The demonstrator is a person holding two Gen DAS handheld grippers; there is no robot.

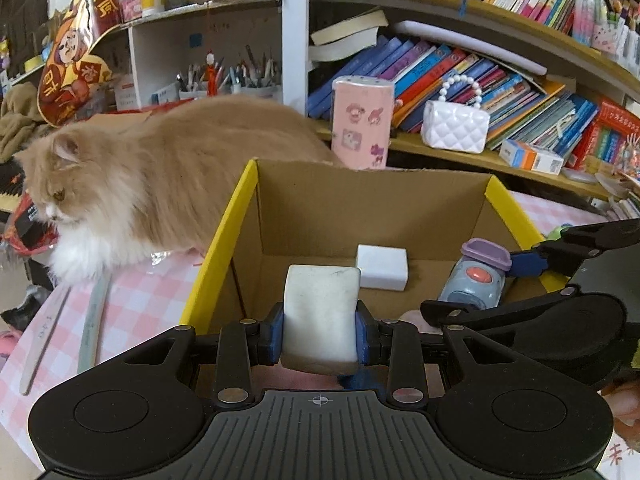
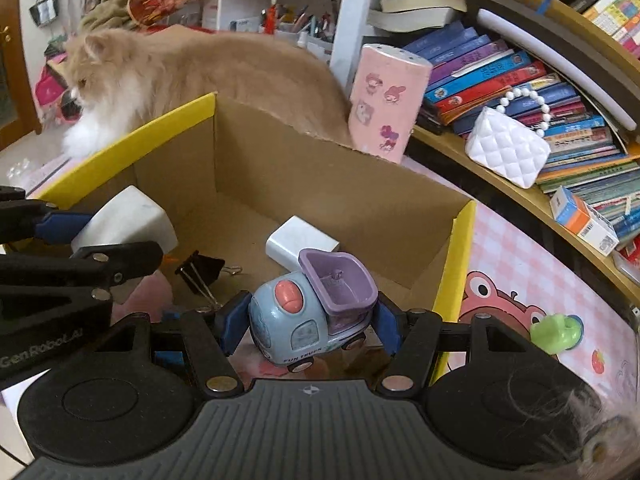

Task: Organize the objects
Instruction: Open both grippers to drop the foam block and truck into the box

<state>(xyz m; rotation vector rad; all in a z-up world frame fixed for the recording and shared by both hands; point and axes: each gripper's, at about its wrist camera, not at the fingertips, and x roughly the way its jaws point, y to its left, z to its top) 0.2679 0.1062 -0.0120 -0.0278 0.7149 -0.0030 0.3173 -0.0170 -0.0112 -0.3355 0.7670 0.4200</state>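
Left wrist view takes in, as its largest sight, a bookshelf (image 1: pixel 500 92) packed with leaning books behind the worktop (image 1: pixel 136 300), which wears a pink checked cloth. A long-haired ginger and white cat (image 1: pixel 132 184) stands on that cloth, just beside the left wall of an open cardboard box (image 1: pixel 360 208) with yellow outer faces. On the shelf behind the box stand a pink sticker-covered container (image 1: pixel 362 124) and a white quilted purse (image 1: pixel 456 128) with a bead handle. Inside the box, a white block (image 1: pixel 382 266) lies on the floor near the back wall. The left gripper (image 1: pixel 320 338) is clamped on a scuffed white eraser (image 1: pixel 320 312), its blue pads pressing both sides, held over the near part of the box. The right gripper (image 2: pixel 308 330) is clamped on a blue toy truck (image 2: pixel 308 316) with a purple tipper bed, also held over the box, to the right of the eraser. In the right wrist view a black binder clip (image 2: pixel 200 270) lies on the box floor between the two grippers, and a small green toy (image 2: pixel 556 334) sits on the cloth outside the box's right wall
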